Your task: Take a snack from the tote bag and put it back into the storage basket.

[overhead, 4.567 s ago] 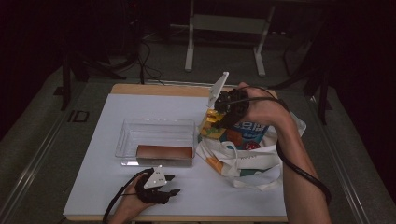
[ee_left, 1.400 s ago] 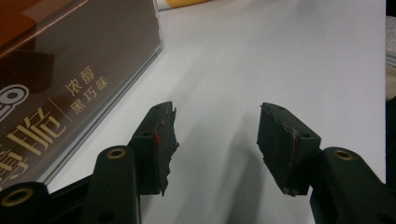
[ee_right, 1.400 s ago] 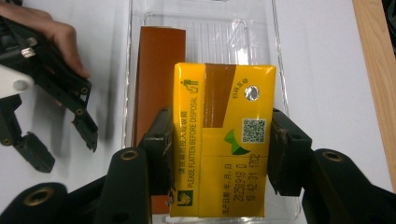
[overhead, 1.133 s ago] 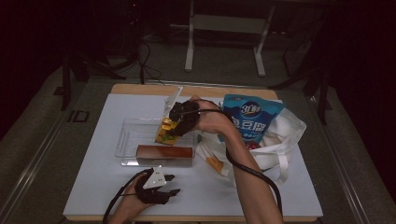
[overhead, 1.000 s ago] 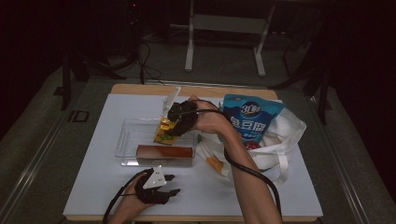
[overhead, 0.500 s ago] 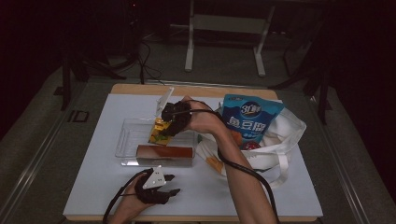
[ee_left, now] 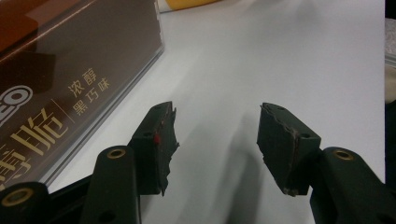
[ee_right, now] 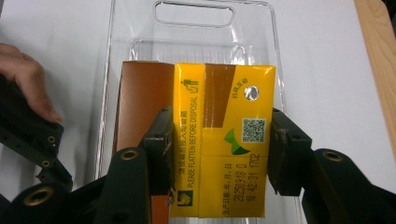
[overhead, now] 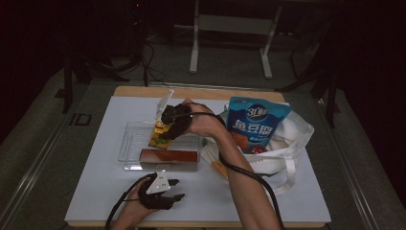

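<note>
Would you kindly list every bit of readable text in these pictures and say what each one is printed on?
"PLEASE FLATTEN BEFORE DISPOSAL": yellow carton in the right gripper.
"2025", "42:31": same carton, date stamp; the rest blurred.
"浓醇 黑巧味": brown box.
"鱼豆腐": blue pouch; its round logo is too small to read.

In the right gripper view, we see the yellow and brown drink carton [ee_right: 223, 140] cut off by the bottom edge, and the black fingers [ee_right: 161, 149] cover its two sides. The clear plastic tray [ee_right: 212, 14] under it is partly hidden by the carton. In the left gripper view, the brown chocolate box with gold lettering [ee_left: 70, 79] runs off the left and top edges, so its print reads only in part. In the high view, the carton's print is too small to read.
</note>
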Tool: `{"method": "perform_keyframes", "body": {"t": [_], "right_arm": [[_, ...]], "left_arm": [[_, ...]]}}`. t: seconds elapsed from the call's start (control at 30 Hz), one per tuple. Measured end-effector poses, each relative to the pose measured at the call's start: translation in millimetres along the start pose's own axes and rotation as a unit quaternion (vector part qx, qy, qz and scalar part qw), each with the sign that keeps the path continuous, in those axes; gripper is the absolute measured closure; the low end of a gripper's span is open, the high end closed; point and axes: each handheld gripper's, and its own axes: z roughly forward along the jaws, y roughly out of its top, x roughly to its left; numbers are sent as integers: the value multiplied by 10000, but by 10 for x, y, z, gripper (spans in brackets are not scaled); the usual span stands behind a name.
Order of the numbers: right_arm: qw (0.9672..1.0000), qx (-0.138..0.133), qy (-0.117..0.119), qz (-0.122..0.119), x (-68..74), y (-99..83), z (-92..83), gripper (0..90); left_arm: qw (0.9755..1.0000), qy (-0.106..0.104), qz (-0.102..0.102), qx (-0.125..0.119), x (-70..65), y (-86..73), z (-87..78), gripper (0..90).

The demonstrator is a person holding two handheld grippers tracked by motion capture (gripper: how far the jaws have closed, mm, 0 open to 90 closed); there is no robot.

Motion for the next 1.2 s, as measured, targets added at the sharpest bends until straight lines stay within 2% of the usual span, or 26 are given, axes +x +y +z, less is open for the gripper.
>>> {"method": "perform_keyframes", "body": {"t": [0.27,0.43,0.83,1.2], "right_arm": [[10000,65,40,-36,7,62,124,515],[10000,12,-7,-1,14,88,196,515],[9999,-117,-101,-42,37,157,262,515],[9998,-134,-64,-90,43,232,363,515]], "left_arm": [[10000,7,15,6,-1,1,2,463],[10000,4,7,1,0,0,2,463],[10000,0,-5,-2,-1,0,3,463],[10000,-5,-7,-16,1,-2,-1,463]]}}
